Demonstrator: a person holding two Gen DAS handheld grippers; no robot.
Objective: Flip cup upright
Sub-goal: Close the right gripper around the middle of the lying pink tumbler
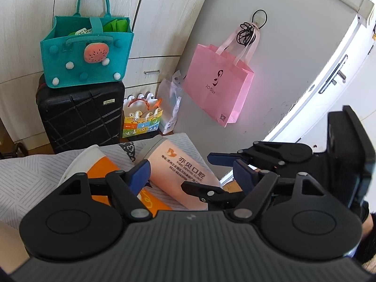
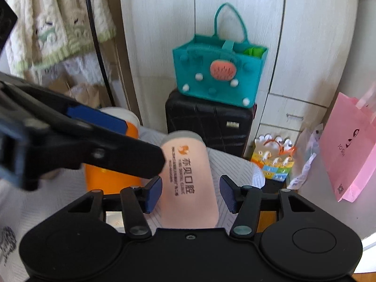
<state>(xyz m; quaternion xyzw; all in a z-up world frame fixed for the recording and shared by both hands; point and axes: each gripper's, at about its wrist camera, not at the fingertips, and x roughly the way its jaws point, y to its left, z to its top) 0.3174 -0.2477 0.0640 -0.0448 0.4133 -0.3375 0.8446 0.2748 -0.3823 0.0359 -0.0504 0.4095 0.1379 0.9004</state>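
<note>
A pale pink paper cup [image 1: 181, 164] with dark printed text lies on its side on a striped white cloth [image 1: 30, 174]; it also shows in the right wrist view [image 2: 188, 183]. An orange and white paper cup [image 1: 98, 164] lies on its side to its left, also seen from the right wrist [image 2: 110, 178]. My right gripper [image 2: 190, 193] is open, its blue pads on either side of the pink cup, not touching. My left gripper [image 1: 191, 174] is open above both cups; its fingers [image 2: 98, 117] cross over the orange cup.
A black suitcase [image 1: 80, 117] with a teal felt bag [image 1: 87, 56] on it stands behind the cloth. A colourful gift bag [image 1: 141, 119] and a plastic bag [image 1: 171, 103] sit on the floor. A pink bag [image 1: 218, 89] hangs on the wall to the right.
</note>
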